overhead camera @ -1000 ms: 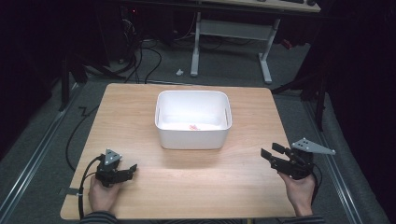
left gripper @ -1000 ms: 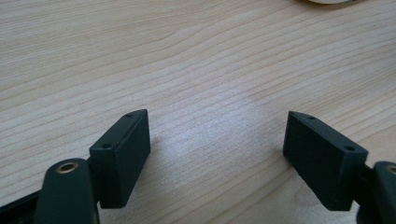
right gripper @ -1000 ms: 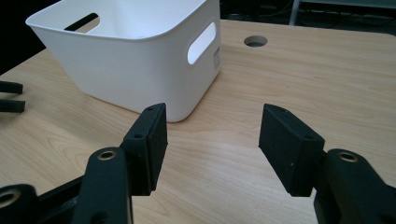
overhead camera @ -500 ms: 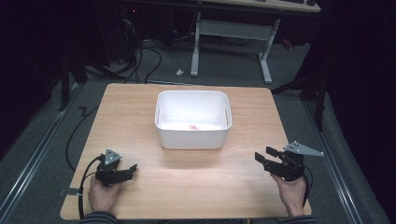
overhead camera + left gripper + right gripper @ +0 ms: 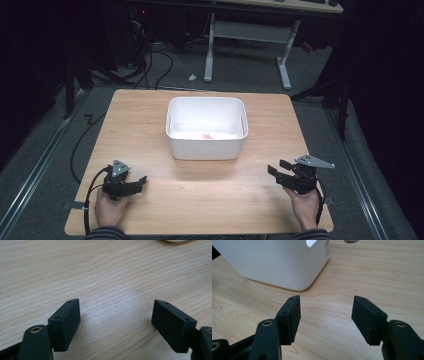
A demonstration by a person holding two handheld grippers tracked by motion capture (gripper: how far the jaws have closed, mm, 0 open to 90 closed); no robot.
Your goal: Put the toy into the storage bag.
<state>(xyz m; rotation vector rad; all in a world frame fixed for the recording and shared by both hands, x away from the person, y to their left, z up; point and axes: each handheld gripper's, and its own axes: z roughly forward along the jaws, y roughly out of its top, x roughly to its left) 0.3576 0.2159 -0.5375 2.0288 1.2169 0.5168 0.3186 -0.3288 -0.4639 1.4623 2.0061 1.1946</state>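
Since a second ago the right gripper point(image 5: 278, 167) has slid inward and a bit toward the person, off the table's right edge area, while the left gripper point(image 5: 142, 179) hasn't budged.

From the high view: the wooden table point(image 5: 150, 115) has a white tub point(image 5: 206, 127) sitting around the middle, closer to the far side. Something small and pinkish point(image 5: 206, 135) lies on the tub's floor, too tiny to tell what it is. The left gripper sits near the front left corner, held by the left hand point(image 5: 110, 210), with its black cable point(image 5: 90, 192) looping off beside it. The right gripper is near the front right, held by the right hand point(image 5: 305, 207), grey three-cornered plate point(image 5: 314, 161) on top. Both point roughly toward the middle of the table, and the tub is well apart from each of them, up ahead and between the two.

Left gripper view: jaws spread wide, nothing between them, just bare wood grain point(image 5: 112, 277). A sliver of the white tub point(image 5: 175, 240) peeks in at the top edge, far ahead and to the right of the gap.

Right gripper view: jaws also spread apart with nothing held. The tub point(image 5: 274, 262) fills the upper left, its rounded corner ahead of the left jaw and not touching it. You can see a handle cutout point(image 5: 313, 242) near the tub's rim. The gap between the jaws looks onto bare table just right of that corner.
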